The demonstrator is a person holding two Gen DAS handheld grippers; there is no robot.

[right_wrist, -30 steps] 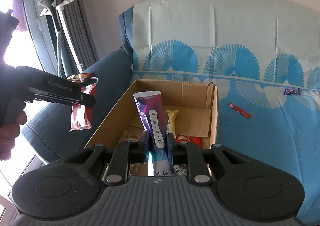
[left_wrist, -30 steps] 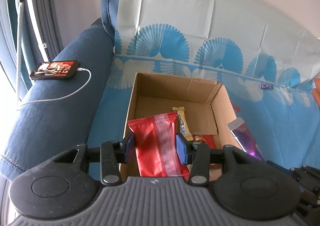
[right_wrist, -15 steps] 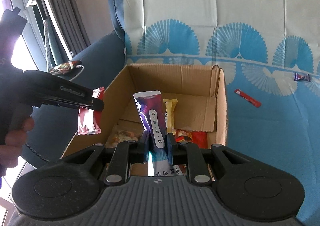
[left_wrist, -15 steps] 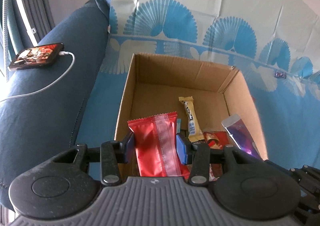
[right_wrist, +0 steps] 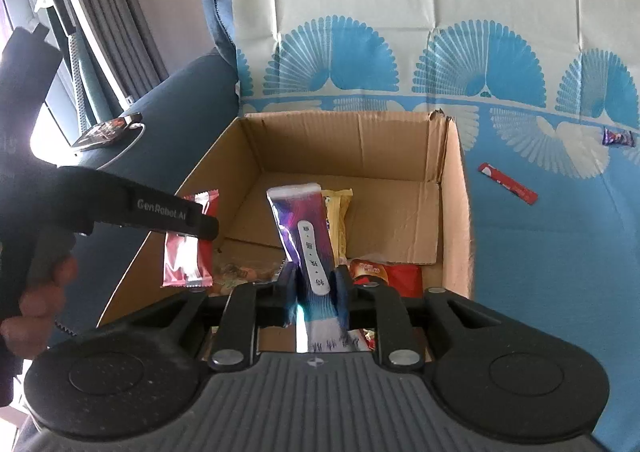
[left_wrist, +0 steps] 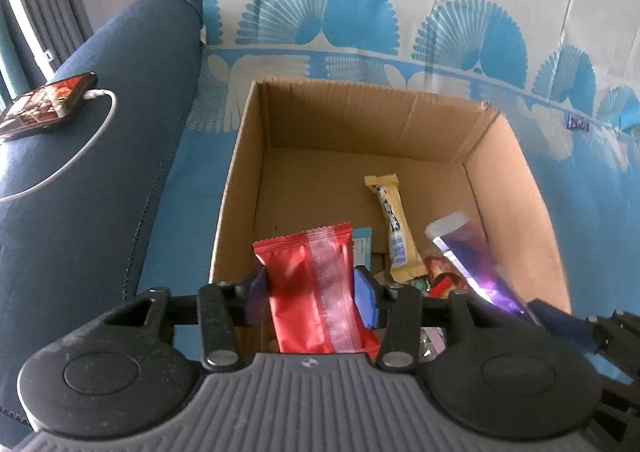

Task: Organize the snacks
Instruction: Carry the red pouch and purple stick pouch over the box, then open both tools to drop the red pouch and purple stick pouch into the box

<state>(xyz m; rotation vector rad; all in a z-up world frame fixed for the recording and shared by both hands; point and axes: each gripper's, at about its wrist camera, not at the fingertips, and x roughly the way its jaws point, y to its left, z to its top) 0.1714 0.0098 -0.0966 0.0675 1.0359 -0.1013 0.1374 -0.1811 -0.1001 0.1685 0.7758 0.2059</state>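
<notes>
Now both grippers (still loaded) hang lower over the box (left_wrist: 516,187).

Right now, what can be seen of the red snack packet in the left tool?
The red snack packet is a glossy foil pouch with crimped, serrated ends and a paler strip down its length. It stands upright, pinched between the left tool, over the near left part of the cardboard box. Only the tool visibly touches it.
</notes>
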